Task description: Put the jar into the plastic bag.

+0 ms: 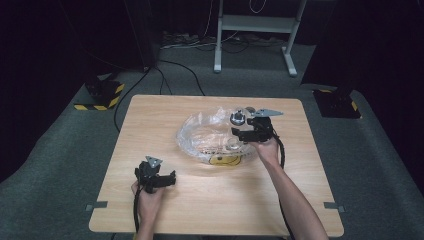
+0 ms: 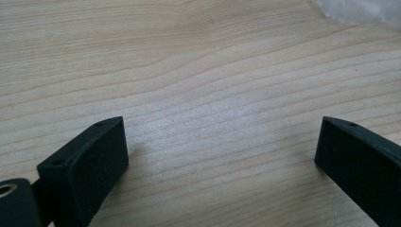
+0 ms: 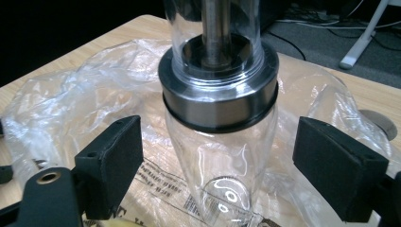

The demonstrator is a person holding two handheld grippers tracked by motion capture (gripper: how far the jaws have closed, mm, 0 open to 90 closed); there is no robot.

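A clear glass grinder with a steel band and a steel centre rod stands upright on a crumpled clear plastic bag. My right gripper is open. Its two black pads flank the grinder's lower glass body with a gap on each side. In the high view the grinder stands at the bag's far right, with my right gripper just beside it. My left gripper rests low over bare wood at the front left. It is open with nothing between its jaws.
The wooden table is bare around the bag. A yellow print shows on the bag's near side. A small round grey disc lies beyond the bag. White desk legs and striped black-yellow bases stand on the floor behind.
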